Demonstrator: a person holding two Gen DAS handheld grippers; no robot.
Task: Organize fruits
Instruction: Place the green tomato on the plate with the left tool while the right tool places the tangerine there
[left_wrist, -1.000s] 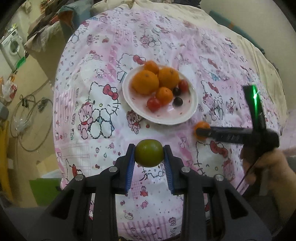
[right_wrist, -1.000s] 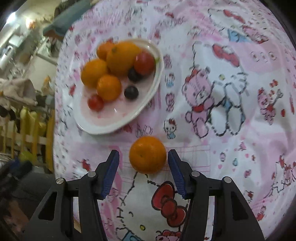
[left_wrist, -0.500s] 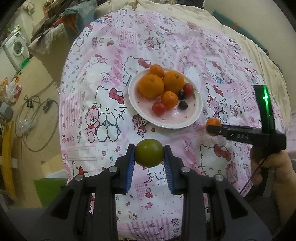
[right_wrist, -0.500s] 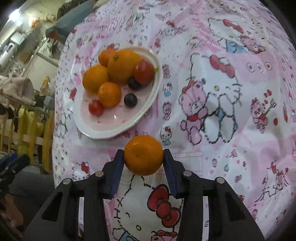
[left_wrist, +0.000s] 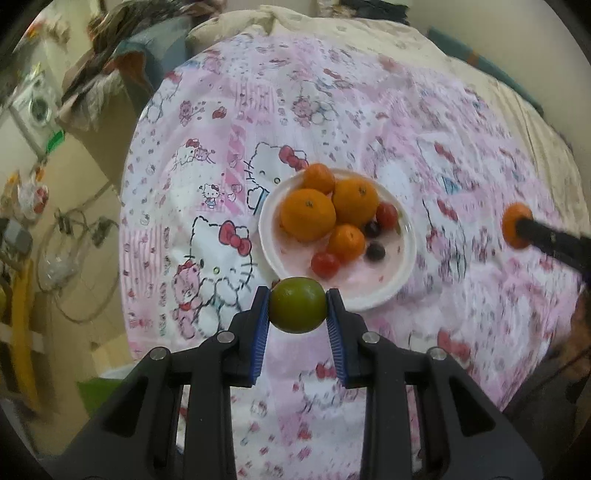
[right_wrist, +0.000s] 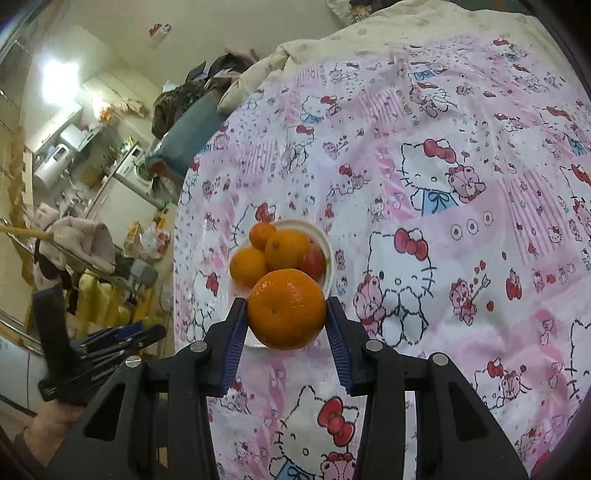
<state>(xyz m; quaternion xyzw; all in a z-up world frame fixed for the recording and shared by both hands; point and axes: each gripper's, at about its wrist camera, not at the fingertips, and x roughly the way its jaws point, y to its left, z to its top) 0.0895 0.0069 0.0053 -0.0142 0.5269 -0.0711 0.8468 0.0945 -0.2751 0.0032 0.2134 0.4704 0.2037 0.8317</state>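
My left gripper is shut on a green citrus fruit, held above the near rim of a white plate. The plate carries several oranges, two red tomatoes and two dark berries. My right gripper is shut on an orange, lifted well above the cloth, with the white plate behind it. In the left wrist view that orange shows at the far right, at the tip of the right gripper's finger. The left gripper appears low at the left of the right wrist view.
A pink cartoon-print cloth covers the round table. A cream blanket lies along its far side. Off the table's left edge are cables on the floor, a washing machine and piled clothes.
The right gripper closed on the orange and lifted it off the cloth, tilting up. The left gripper, still holding the green fruit, moved closer to the plate.
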